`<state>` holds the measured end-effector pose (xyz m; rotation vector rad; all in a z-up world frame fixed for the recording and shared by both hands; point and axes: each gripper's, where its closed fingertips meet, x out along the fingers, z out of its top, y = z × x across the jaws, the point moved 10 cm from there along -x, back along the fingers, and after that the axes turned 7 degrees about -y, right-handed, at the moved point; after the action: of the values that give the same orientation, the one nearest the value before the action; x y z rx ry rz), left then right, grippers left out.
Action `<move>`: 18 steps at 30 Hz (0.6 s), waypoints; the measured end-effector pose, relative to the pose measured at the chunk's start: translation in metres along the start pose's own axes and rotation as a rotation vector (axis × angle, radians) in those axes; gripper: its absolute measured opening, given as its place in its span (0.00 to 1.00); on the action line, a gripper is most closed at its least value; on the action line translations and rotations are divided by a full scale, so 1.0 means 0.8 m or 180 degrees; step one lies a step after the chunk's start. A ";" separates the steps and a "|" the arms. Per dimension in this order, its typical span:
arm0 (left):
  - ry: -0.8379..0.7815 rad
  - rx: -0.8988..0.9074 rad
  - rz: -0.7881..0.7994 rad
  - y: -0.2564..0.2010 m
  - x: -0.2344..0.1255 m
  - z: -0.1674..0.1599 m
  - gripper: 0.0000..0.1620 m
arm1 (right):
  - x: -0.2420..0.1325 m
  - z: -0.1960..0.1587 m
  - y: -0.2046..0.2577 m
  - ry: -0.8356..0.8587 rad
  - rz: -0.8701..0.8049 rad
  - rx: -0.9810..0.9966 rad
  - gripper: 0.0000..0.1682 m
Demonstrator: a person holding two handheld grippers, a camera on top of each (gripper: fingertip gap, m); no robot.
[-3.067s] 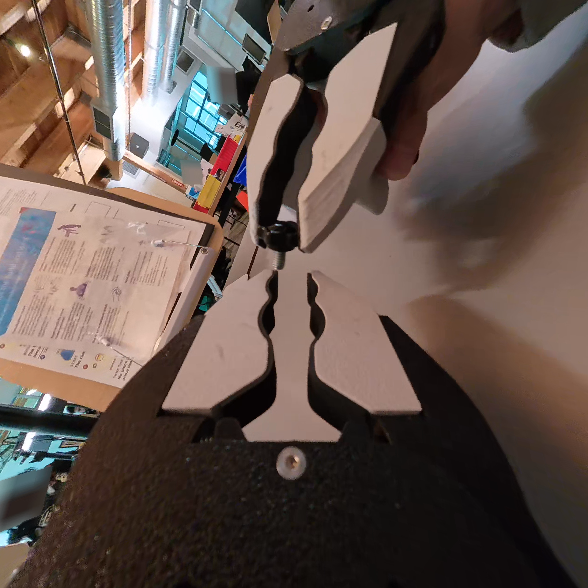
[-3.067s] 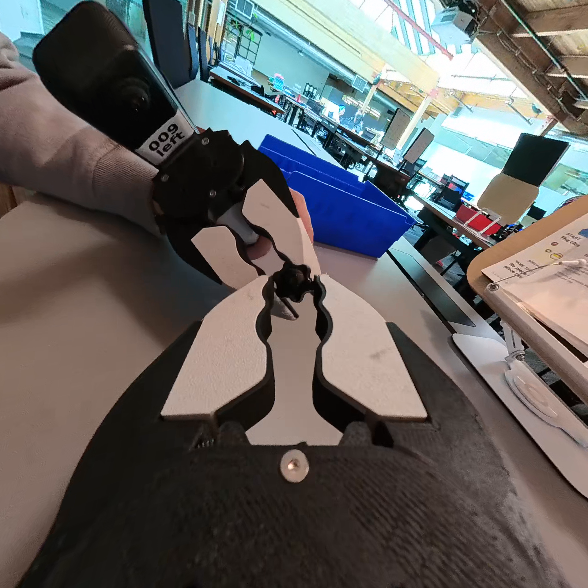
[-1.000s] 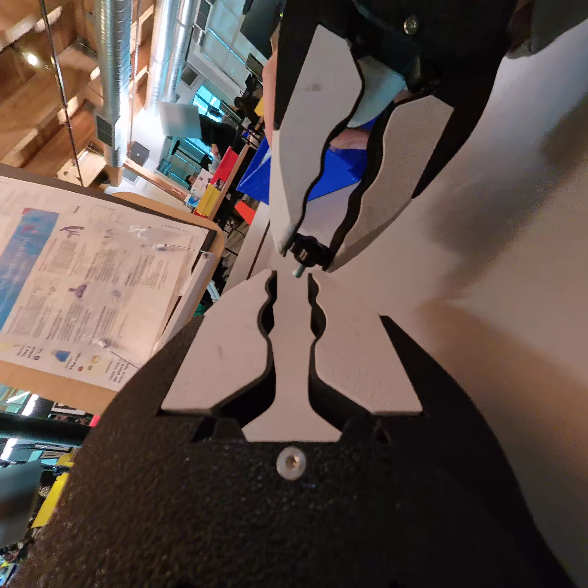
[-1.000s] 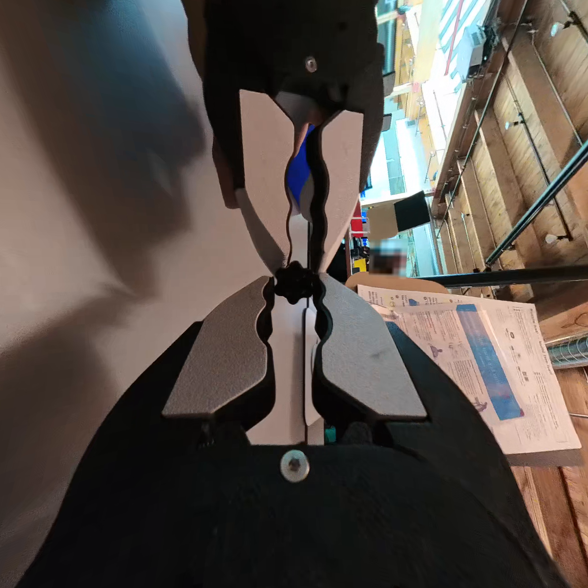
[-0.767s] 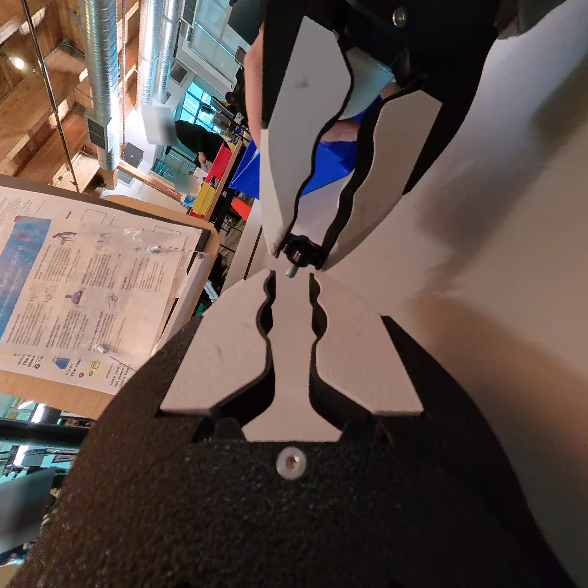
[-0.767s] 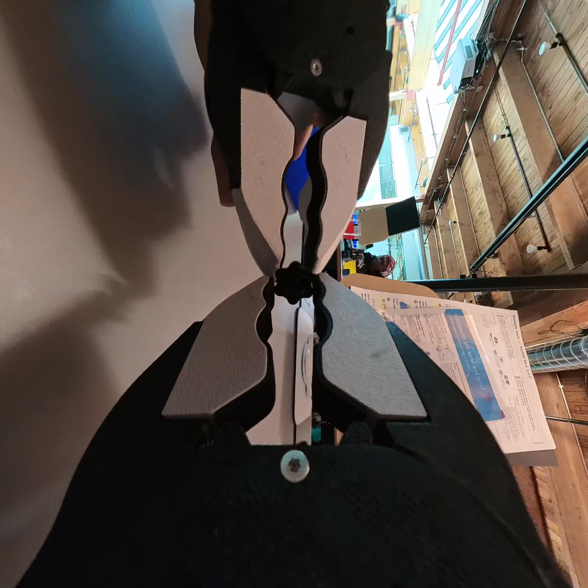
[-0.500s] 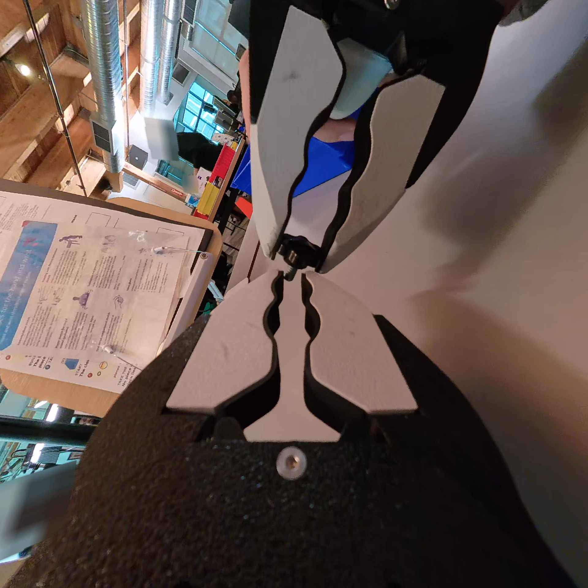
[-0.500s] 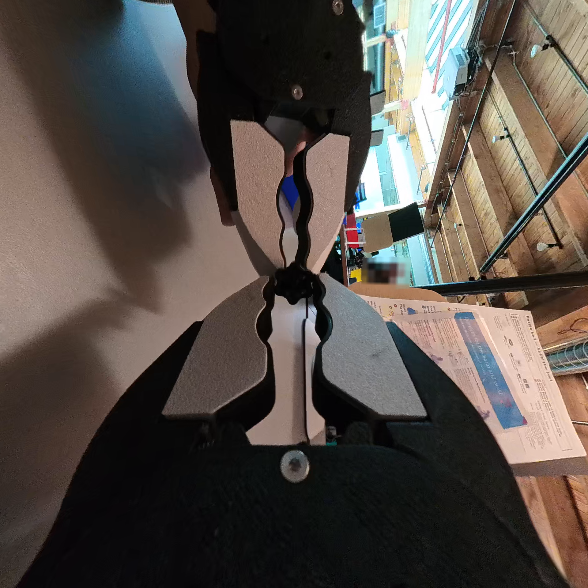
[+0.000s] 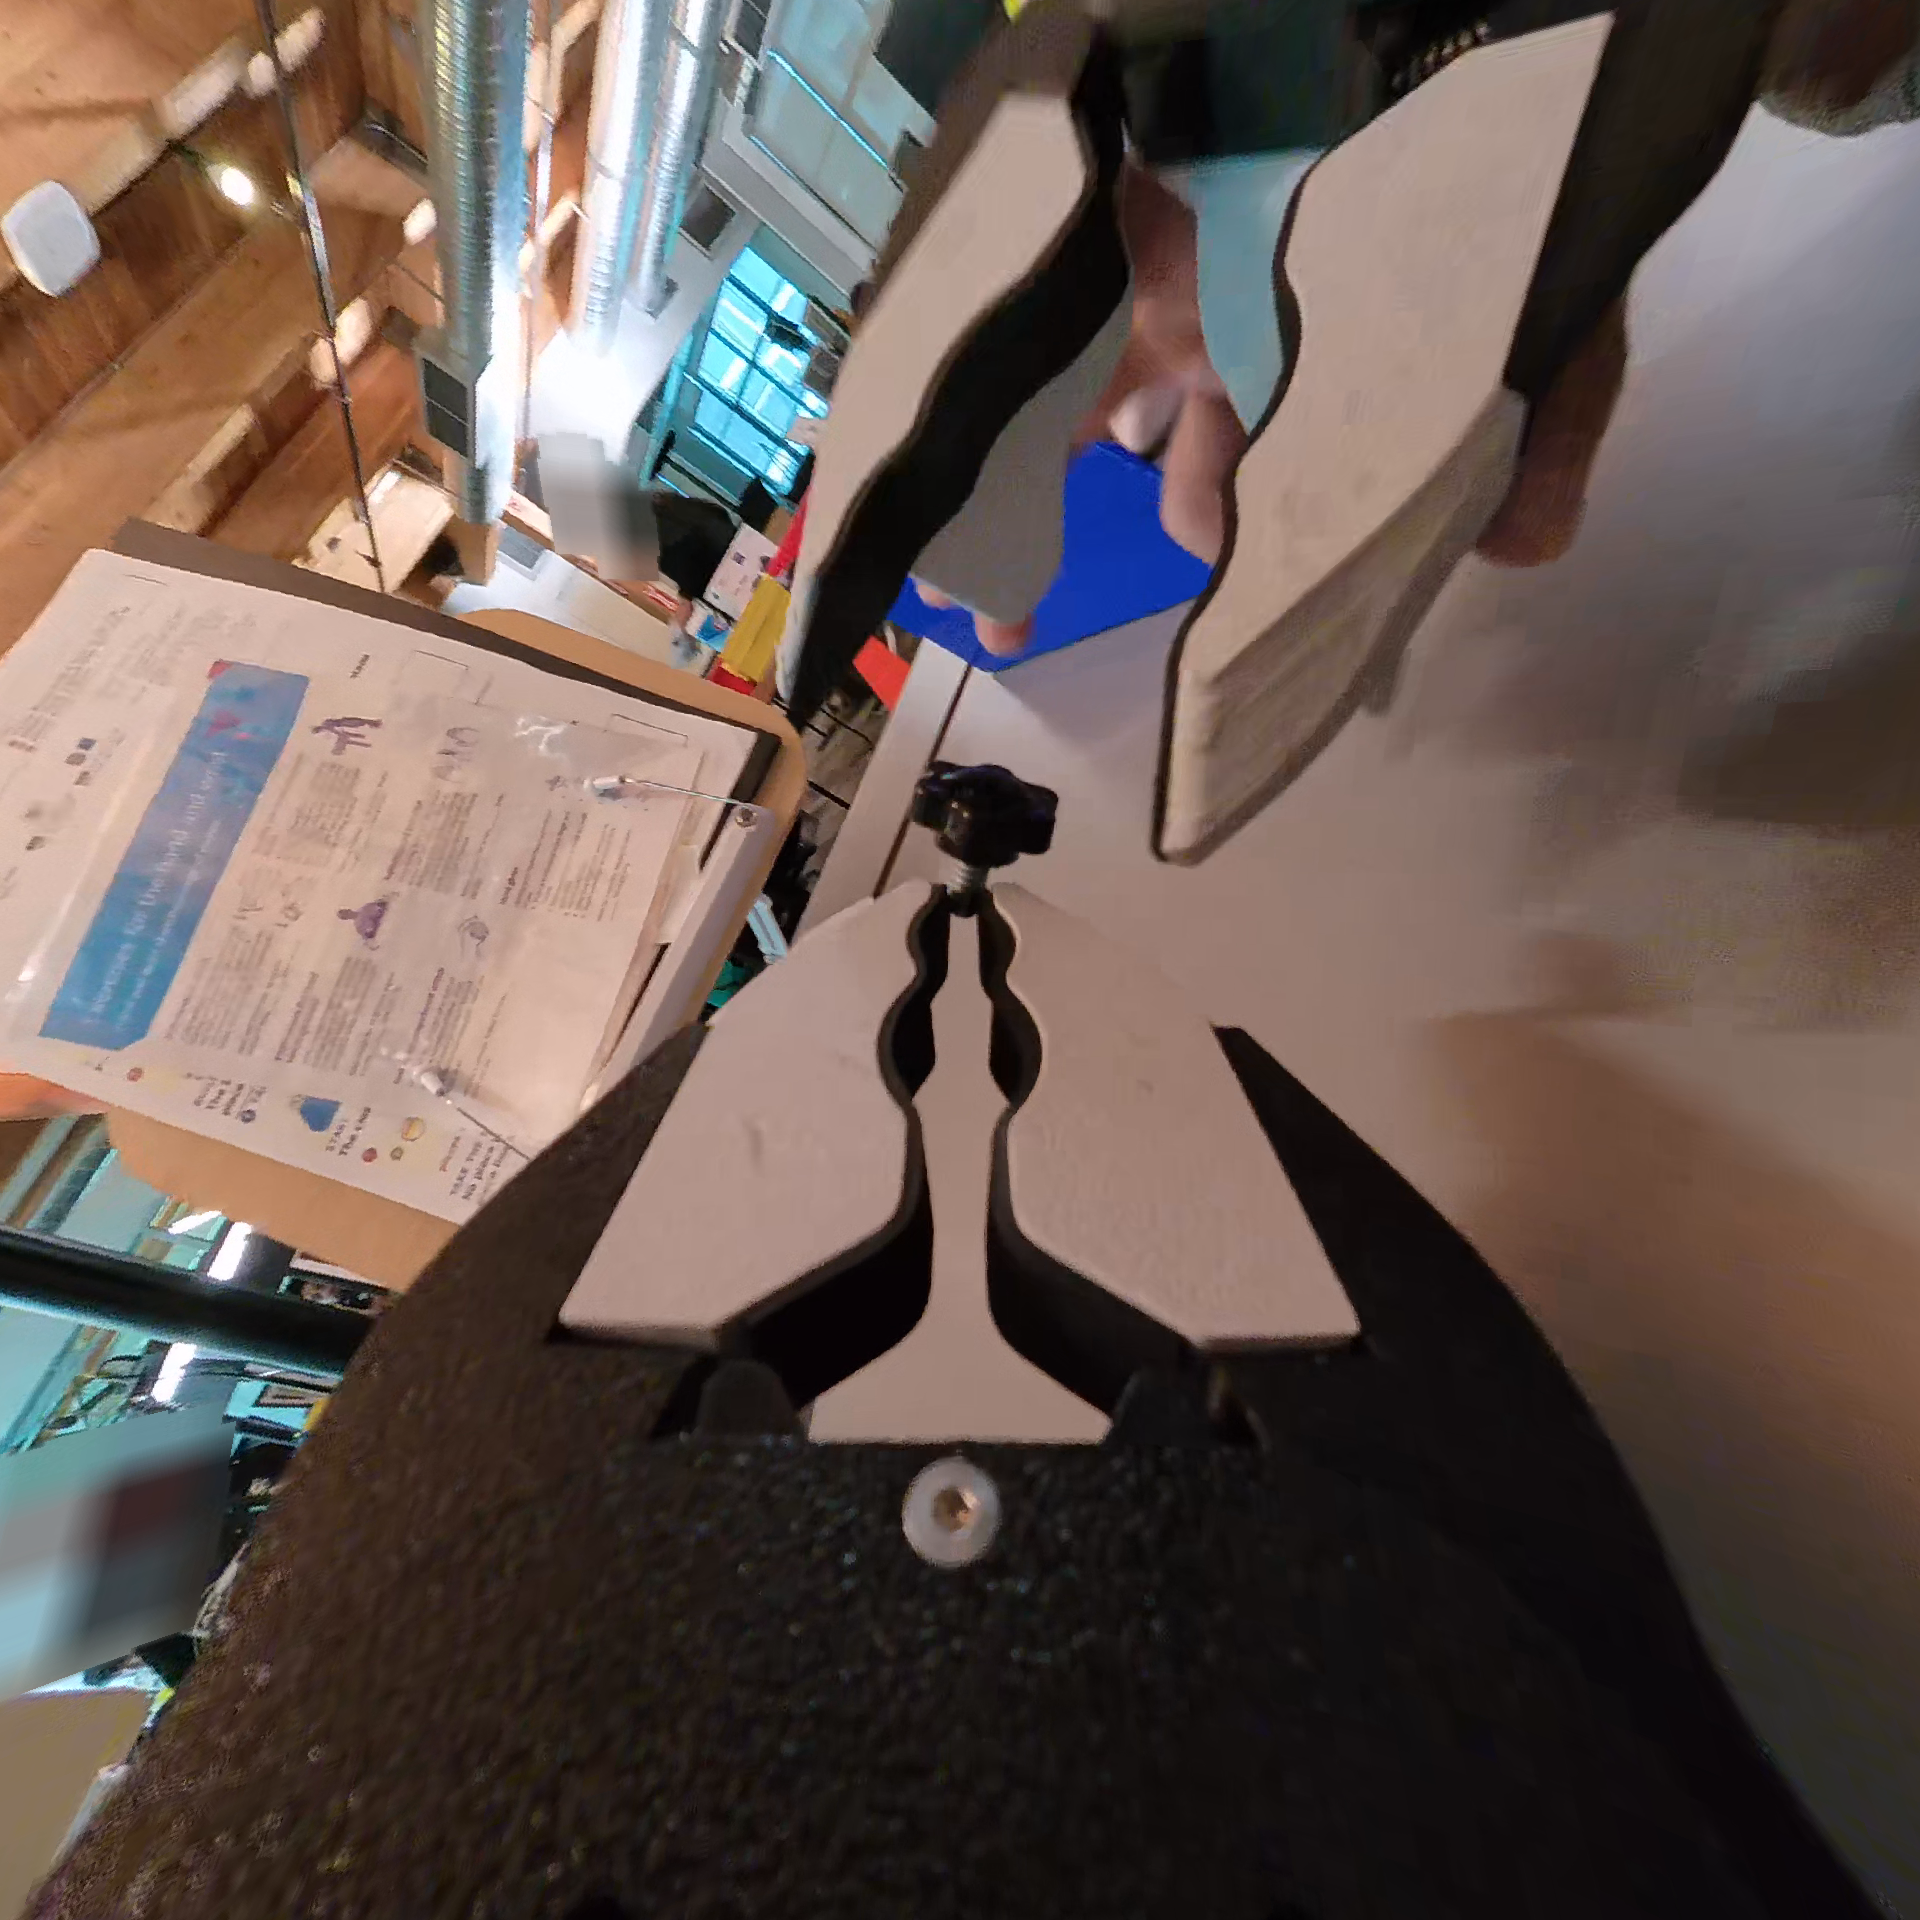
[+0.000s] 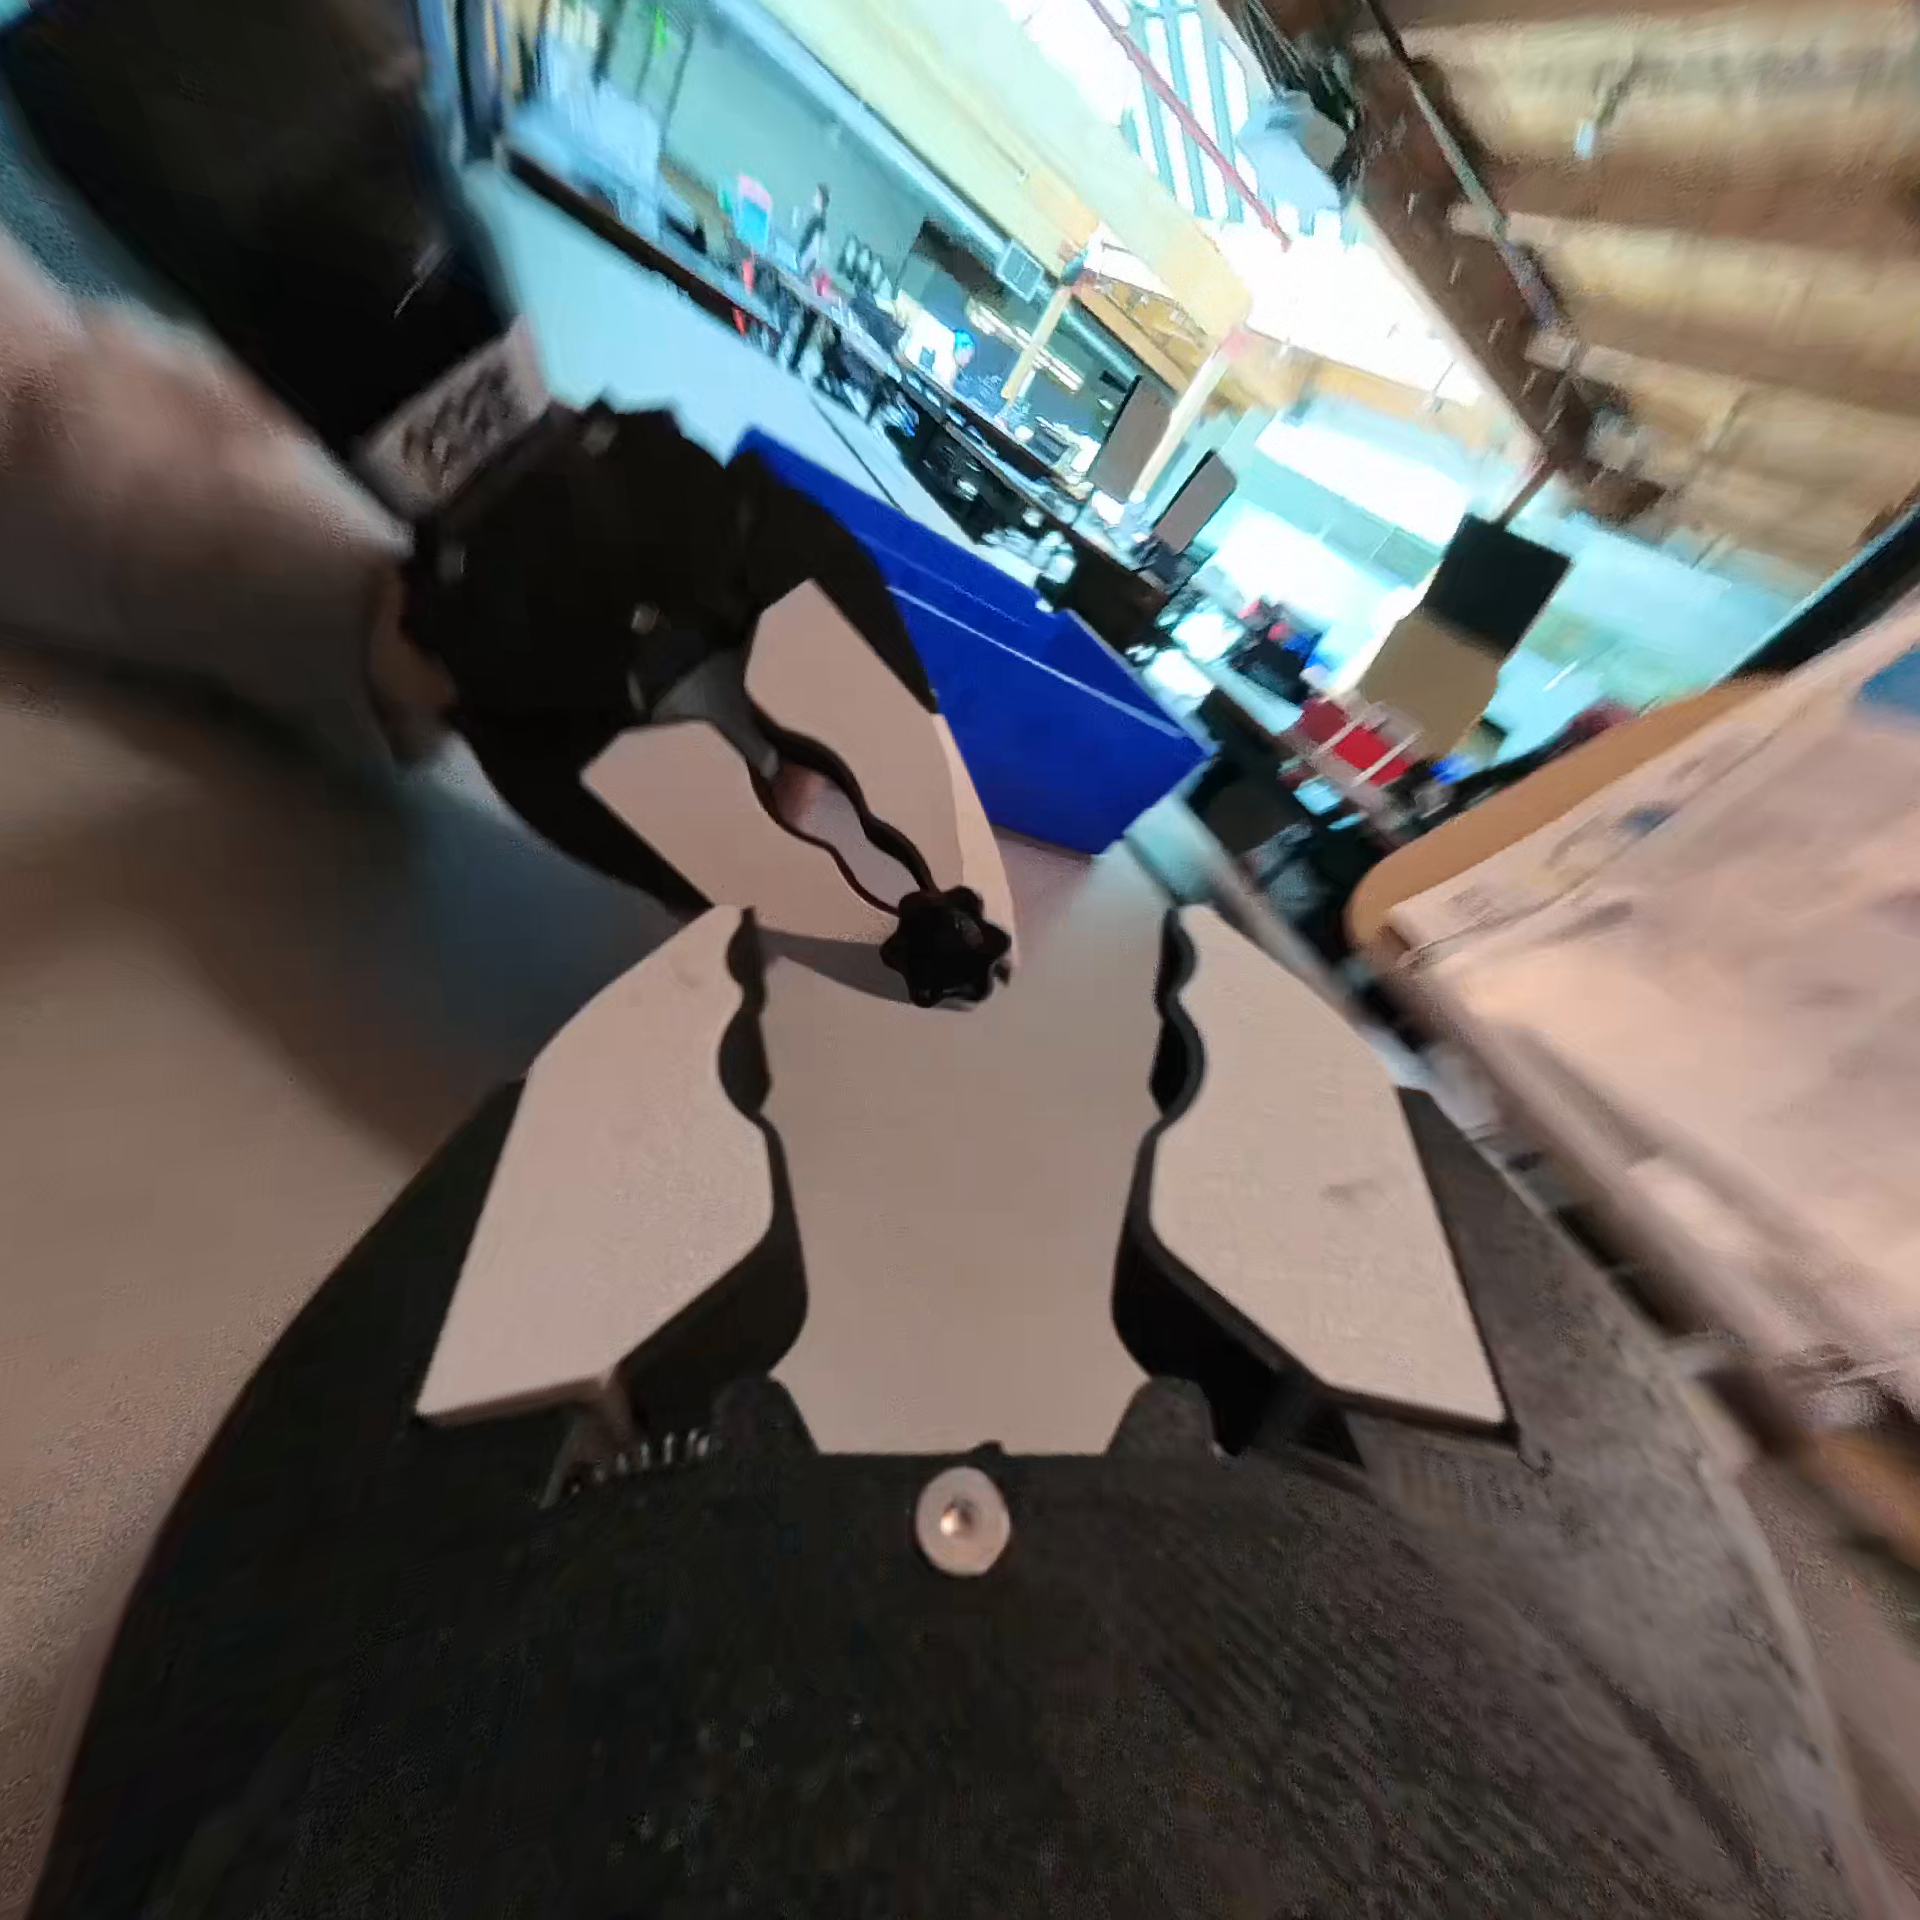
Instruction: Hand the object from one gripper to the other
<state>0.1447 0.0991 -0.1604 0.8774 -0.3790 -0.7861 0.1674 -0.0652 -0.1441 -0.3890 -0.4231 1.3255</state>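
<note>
Left hand-held gripper (image 9: 961, 902), clenched on the threaded stem of the black knob screw (image 9: 983, 815), which projects beyond its fingertips above the grey bench (image 9: 1558, 935). Right hand-held gripper (image 10: 956, 930), released, fingers spread wide, just beside the knob.

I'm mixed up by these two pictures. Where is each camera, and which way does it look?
Left wrist view: sits on the left gripper, looking along its fingers at the knob screw they pinch; the open right gripper and a hand show beyond.
Right wrist view: sits on the open right gripper, facing the left gripper and a sleeve.
Both show the knob screw and blue bin.
</note>
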 end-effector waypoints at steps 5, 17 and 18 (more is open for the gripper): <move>-0.0434 -0.0054 0.0141 0.003 -0.007 0.009 0.03 | 0.003 -0.005 -0.016 -0.0715 0.0689 0.2508 0.43; -0.0916 0.0191 0.0241 0.001 -0.015 0.027 0.03 | 0.010 -0.018 -0.007 -0.0900 0.0953 0.3272 0.27; -0.0898 0.0221 0.0238 0.000 -0.015 0.027 0.03 | 0.009 -0.018 -0.006 -0.0912 0.1000 0.3258 0.24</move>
<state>0.1241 0.0964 -0.1476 0.8136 -0.6875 -0.8333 0.1804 -0.0595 -0.1536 0.6167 0.1264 1.7242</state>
